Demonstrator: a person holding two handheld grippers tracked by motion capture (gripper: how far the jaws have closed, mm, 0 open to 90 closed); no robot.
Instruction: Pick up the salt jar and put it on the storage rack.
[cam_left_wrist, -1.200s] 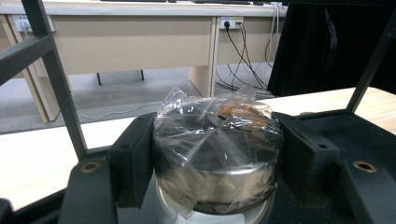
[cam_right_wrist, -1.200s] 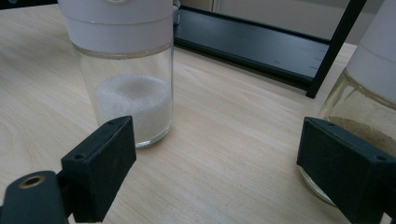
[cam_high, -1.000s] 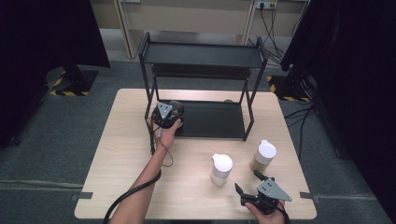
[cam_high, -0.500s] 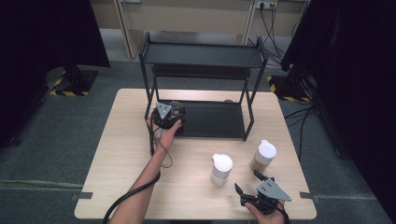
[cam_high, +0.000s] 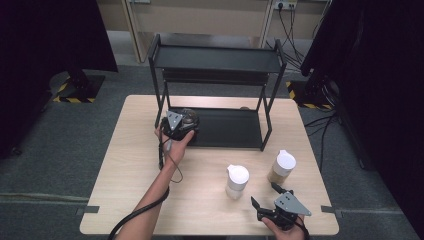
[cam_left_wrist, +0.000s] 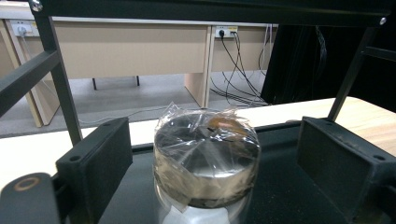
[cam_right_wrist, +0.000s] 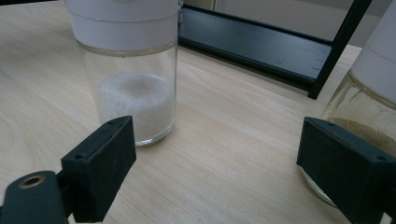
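Note:
A round dark object wrapped in clear plastic (cam_left_wrist: 205, 158) sits on the lower shelf (cam_high: 230, 127) of a black two-level rack (cam_high: 220, 60). My left gripper (cam_high: 191, 120) (cam_left_wrist: 215, 140) reaches into that shelf at its left end. Its jaws have just been opening and now stand apart on either side of the wrapped object, with a gap on each side. Near the table's front right, my right gripper (cam_high: 263, 194) (cam_right_wrist: 215, 154) is open with nothing between its jaws. It faces the gap between a white-lidded jar of white powder (cam_high: 237, 181) (cam_right_wrist: 133, 79) and a jar of brown powder (cam_high: 282, 167) (cam_right_wrist: 369, 116).
The rack stands at the back of the wooden table (cam_high: 135, 170), and its thin posts (cam_high: 267, 125) frame the lower shelf. The left gripper's cable (cam_high: 167, 155) runs along the forearm. Dark curtains hang to both sides, and wall sockets with cables (cam_high: 287, 20) sit behind.

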